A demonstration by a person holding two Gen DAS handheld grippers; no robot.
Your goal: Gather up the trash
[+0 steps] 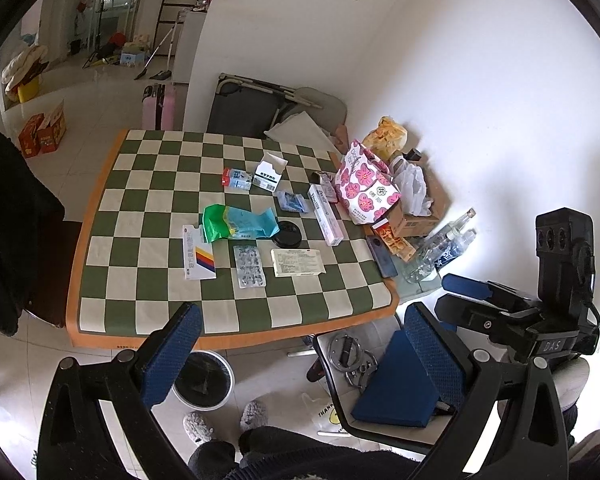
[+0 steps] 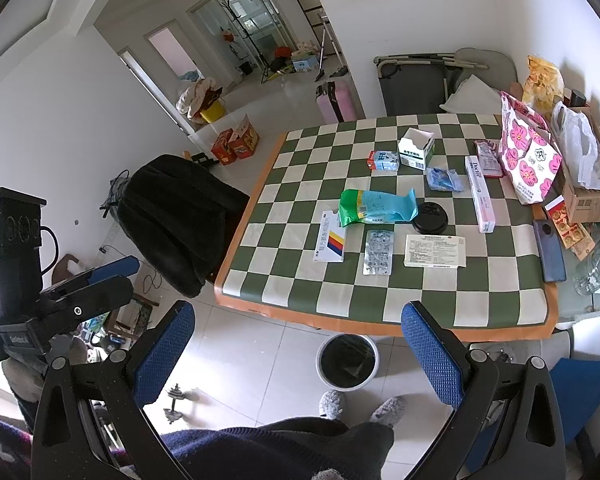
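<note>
Trash lies spread on the green-and-cream checkered table (image 1: 148, 240) (image 2: 420, 292): a green-blue bag (image 1: 236, 226) (image 2: 374, 208), a black lid (image 1: 287, 234) (image 2: 430, 218), a blister pack (image 1: 250, 266) (image 2: 378, 252), a flat white leaflet box (image 1: 297, 263) (image 2: 435, 251), a striped white box (image 1: 198, 258) (image 2: 331, 242), an open white carton (image 1: 270, 174) (image 2: 416, 150) and a blue wrapper (image 1: 293, 202) (image 2: 443, 179). A white bin with a black liner (image 1: 204, 378) (image 2: 348, 362) stands on the floor by the table's near edge. My left gripper (image 1: 304, 340) and right gripper (image 2: 300, 340) hover open and empty, high above that edge.
A chair draped in a dark coat (image 1: 16, 220) stands left of the table. A pink flowered bag (image 1: 364, 184), cardboard box (image 1: 416, 216), phone (image 1: 382, 256) and bottles (image 1: 440, 248) crowd the right side. A seat with a blue cushion (image 1: 400, 392) is below right. A person's slippers (image 1: 198, 426) are near the bin.
</note>
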